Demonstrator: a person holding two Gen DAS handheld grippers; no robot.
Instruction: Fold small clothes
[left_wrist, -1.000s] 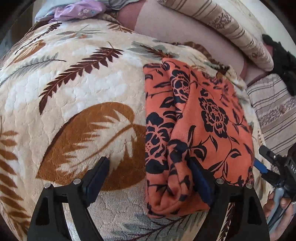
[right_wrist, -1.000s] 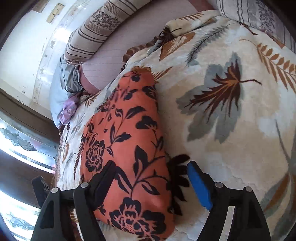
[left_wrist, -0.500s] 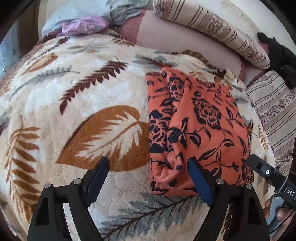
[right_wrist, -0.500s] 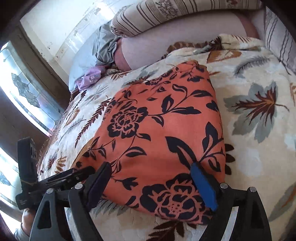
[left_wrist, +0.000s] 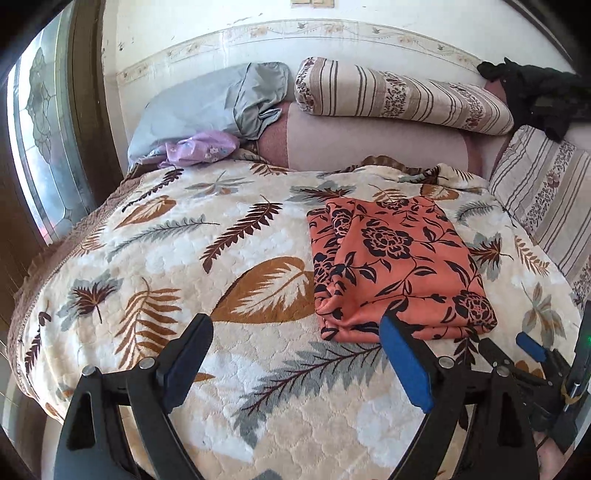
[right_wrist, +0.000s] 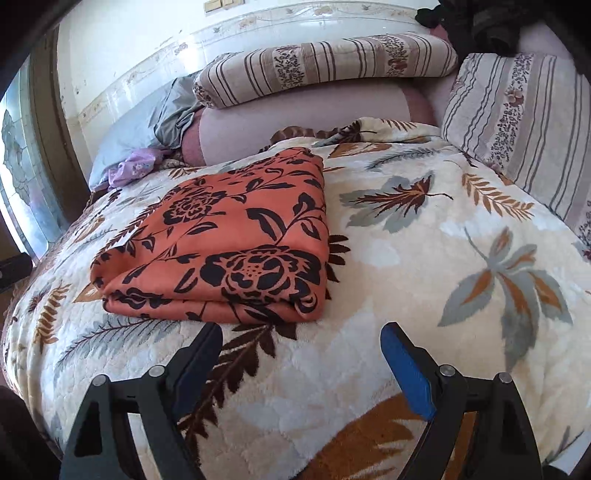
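An orange cloth with a black flower print (left_wrist: 395, 262) lies folded into a flat rectangle on the leaf-patterned blanket (left_wrist: 184, 258). It also shows in the right wrist view (right_wrist: 229, 236), left of centre. My left gripper (left_wrist: 295, 354) is open and empty, held above the blanket just in front of the cloth's near left corner. My right gripper (right_wrist: 301, 354) is open and empty, in front of the cloth's near right corner. The right gripper also shows at the lower right of the left wrist view (left_wrist: 509, 350).
Striped bolster pillows (left_wrist: 399, 96) lie along the back wall, with another striped cushion (right_wrist: 524, 125) at the right. A grey pillow (left_wrist: 207, 107) and a crumpled purple garment (left_wrist: 199, 149) sit at the back left. A dark garment (left_wrist: 535, 96) lies at the back right. A window (left_wrist: 40, 129) is on the left.
Both grippers have pulled back and up from the folded cloth, which now lies free on the blanket. The views have widened to show the pillows and wall.
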